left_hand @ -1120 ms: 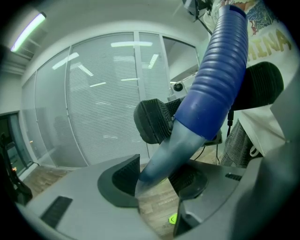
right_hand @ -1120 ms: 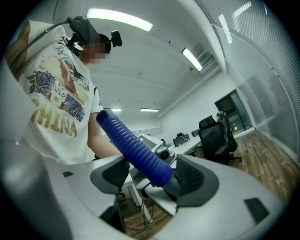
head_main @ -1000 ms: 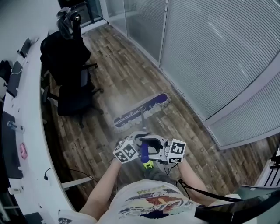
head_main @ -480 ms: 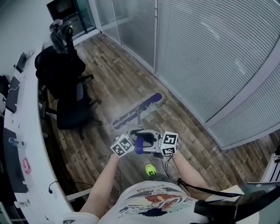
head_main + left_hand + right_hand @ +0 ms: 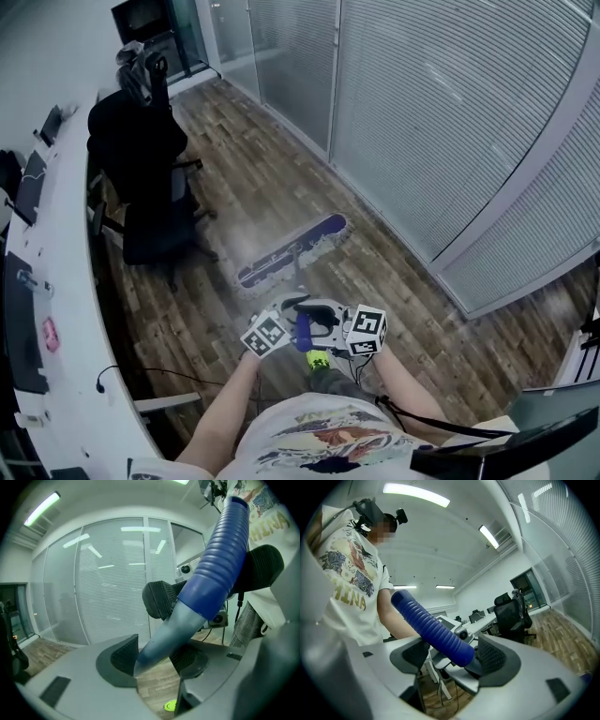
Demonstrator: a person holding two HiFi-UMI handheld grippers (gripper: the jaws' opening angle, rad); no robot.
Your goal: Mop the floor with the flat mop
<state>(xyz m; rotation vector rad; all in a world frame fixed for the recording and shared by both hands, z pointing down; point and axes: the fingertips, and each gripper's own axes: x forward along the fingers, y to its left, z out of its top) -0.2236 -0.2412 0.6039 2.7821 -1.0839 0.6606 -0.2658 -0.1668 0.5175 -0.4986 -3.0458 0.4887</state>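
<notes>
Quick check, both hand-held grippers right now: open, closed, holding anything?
Left hand-held gripper: closed on the mop handle.
Right hand-held gripper: closed on the mop handle too.

Black office chair (image 5: 155, 225) beside curved white desk (image 5: 75, 281); blind-covered glass partition (image 5: 450, 112) opposite.
</notes>
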